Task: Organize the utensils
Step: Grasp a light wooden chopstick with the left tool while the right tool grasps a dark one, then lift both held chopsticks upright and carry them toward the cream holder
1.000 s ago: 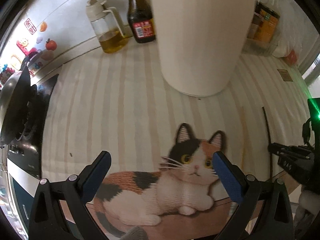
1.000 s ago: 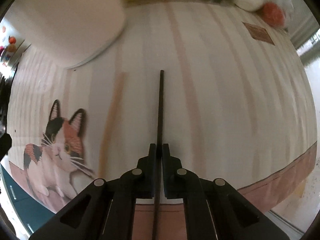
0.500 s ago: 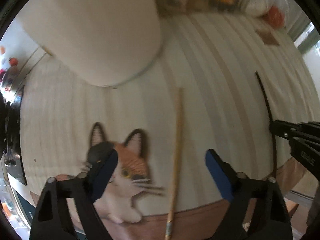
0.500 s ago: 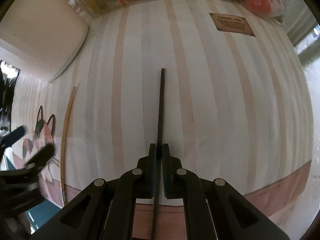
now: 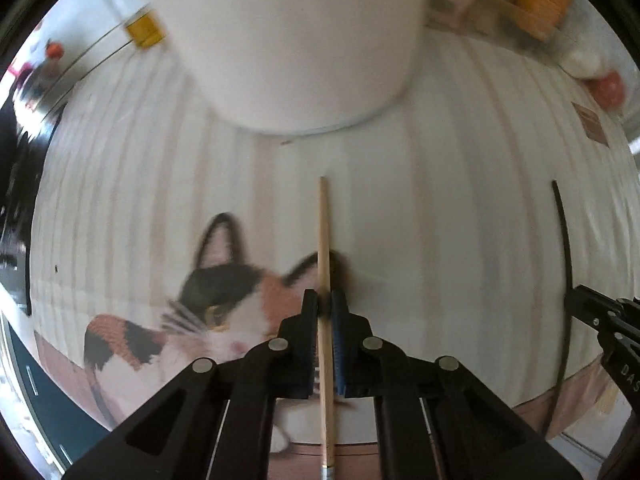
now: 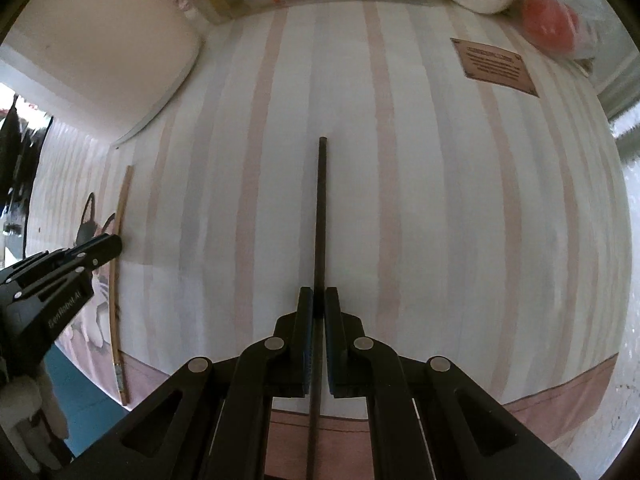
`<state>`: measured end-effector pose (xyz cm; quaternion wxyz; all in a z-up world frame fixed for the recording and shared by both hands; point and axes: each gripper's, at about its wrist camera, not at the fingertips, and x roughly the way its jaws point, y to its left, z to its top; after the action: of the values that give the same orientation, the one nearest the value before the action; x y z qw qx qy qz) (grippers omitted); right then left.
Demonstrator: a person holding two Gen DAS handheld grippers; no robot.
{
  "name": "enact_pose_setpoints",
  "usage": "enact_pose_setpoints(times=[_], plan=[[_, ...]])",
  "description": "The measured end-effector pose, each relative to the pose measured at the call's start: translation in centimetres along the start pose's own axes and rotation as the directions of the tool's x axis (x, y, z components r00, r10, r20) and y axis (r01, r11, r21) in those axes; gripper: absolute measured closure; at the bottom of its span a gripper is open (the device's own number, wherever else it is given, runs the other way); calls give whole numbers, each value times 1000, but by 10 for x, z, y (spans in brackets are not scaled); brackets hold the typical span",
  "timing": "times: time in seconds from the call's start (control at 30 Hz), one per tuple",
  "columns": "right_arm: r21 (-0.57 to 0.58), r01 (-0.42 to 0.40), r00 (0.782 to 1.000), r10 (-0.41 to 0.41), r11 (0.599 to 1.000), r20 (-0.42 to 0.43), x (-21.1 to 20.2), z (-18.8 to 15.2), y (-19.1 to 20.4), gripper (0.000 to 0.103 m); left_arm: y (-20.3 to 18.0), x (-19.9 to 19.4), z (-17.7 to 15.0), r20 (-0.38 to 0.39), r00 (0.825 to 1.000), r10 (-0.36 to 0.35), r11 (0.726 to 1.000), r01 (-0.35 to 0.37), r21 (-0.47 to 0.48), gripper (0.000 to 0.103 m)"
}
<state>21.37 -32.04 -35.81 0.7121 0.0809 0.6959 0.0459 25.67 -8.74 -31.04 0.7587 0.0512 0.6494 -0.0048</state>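
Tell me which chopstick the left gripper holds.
The light wooden chopstick, clamped in the left gripper; the black chopstick is in the right gripper.

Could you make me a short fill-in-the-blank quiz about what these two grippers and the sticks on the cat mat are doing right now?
1. The left gripper is shut on a chopstick whose colour is light ____.
2. The right gripper is shut on a chopstick whose colour is ____.
3. The striped mat bears a picture of a ____.
4. Beyond the tip of the left gripper's chopstick stands a large container coloured ____.

Missing words: wood; black; cat; white
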Motion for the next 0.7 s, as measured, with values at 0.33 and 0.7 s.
enact_pose_setpoints(times=[0.33, 0.7], plan=[[-78, -7, 999, 4, 997, -36, 5, 9, 35, 98, 64, -2, -4, -24, 1000, -17, 997, 15, -77, 98], [-5, -55, 998, 55, 998, -36, 5, 29, 23, 97, 78, -4, -30, -56, 997, -60, 998, 61, 20, 96]])
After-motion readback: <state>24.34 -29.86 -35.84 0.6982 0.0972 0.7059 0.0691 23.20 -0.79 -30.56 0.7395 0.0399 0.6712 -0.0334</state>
